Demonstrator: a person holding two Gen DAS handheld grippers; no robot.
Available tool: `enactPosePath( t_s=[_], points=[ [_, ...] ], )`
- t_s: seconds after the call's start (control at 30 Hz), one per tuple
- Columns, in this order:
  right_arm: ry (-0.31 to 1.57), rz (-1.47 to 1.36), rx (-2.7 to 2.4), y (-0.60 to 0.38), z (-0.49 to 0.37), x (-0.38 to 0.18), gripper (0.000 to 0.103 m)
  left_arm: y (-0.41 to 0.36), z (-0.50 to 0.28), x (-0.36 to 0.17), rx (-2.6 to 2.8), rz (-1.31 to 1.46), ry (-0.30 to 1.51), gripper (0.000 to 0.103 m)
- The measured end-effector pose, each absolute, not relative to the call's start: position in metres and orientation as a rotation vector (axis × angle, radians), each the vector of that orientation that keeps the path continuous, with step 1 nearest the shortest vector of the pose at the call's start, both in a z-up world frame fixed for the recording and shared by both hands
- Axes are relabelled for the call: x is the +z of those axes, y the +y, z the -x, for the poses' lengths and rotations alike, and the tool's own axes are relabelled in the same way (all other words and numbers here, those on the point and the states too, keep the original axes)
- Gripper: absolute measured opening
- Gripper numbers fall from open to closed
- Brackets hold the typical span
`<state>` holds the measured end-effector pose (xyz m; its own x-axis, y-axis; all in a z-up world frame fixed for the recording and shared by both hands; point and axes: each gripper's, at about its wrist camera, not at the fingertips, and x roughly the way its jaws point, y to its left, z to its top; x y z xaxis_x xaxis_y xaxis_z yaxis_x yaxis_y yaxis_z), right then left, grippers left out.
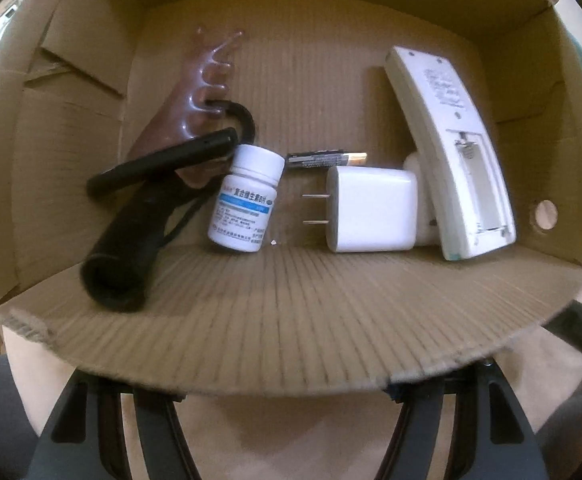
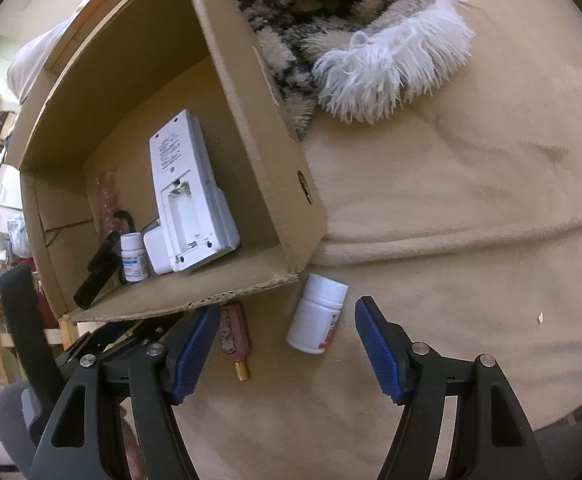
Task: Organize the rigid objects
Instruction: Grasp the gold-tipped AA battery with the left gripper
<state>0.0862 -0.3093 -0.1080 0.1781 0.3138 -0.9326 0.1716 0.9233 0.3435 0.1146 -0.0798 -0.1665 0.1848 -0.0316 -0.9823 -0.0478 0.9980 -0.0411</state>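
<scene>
Pill bottle [image 2: 317, 314] lies on beige blanket [image 2: 471, 240] just outside cardboard box [image 2: 251, 120], between right gripper [image 2: 287, 348] pads, jaws released, nothing held. Drop straight, center, clamp body below cap. Left gripper state: cannot tell.

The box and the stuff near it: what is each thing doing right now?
Cardboard box: open, things inside.
Remote: face down, battery cover off.
Charger plug: on its side.
Boxed pill bottle: capped.
Battery: lying flat.
Outside pill bottle: lying on the blanket, capped.
Right tongs: open, empty.
</scene>
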Motion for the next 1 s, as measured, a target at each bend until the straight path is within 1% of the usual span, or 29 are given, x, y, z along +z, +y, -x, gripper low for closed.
enactPosePath(
  t_s=[0.03, 0.1, 0.37, 0.53, 0.67, 0.9, 0.93, 0.97, 1.0],
  points=[
    [1.400, -0.419, 0.106, -0.309, -0.086, -0.108, 0.074, -0.079, -0.114, -0.167, 0.012, 0.066, 1.377, 0.064],
    [1.397, -0.417, 0.108, -0.308, -0.087, -0.107, 0.074, -0.079, -0.114, -0.168, 0.018, 0.045, 1.371, 0.040],
    [1.407, -0.409, 0.113, -0.308, -0.090, -0.109, 0.074, -0.065, -0.110, -0.170, 0.020, 0.057, 1.397, 0.039],
    [1.458, -0.392, 0.087, -0.306, -0.092, -0.125, 0.074, -0.050, -0.103, -0.156, 0.035, 0.060, 1.424, 0.039],
    [1.509, -0.294, 0.072, -0.293, -0.096, -0.139, 0.074, -0.035, -0.091, -0.137, 0.026, 0.055, 1.412, 0.039],
    [1.503, -0.046, 0.019, -0.266, -0.098, -0.157, 0.074, 0.001, -0.073, -0.105, -0.005, 0.051, 1.382, 0.039],
    [1.495, -0.019, 0.019, -0.262, -0.098, -0.157, 0.072, 0.004, -0.068, -0.102, -0.006, 0.049, 1.375, 0.039],
    [1.482, 0.007, 0.011, -0.260, -0.098, -0.157, 0.065, 0.010, -0.065, -0.097, -0.001, 0.045, 1.362, 0.039],
    [1.469, 0.027, -0.003, -0.259, -0.098, -0.157, 0.060, 0.013, -0.059, -0.095, 0.000, 0.045, 1.354, 0.039]
  ],
)
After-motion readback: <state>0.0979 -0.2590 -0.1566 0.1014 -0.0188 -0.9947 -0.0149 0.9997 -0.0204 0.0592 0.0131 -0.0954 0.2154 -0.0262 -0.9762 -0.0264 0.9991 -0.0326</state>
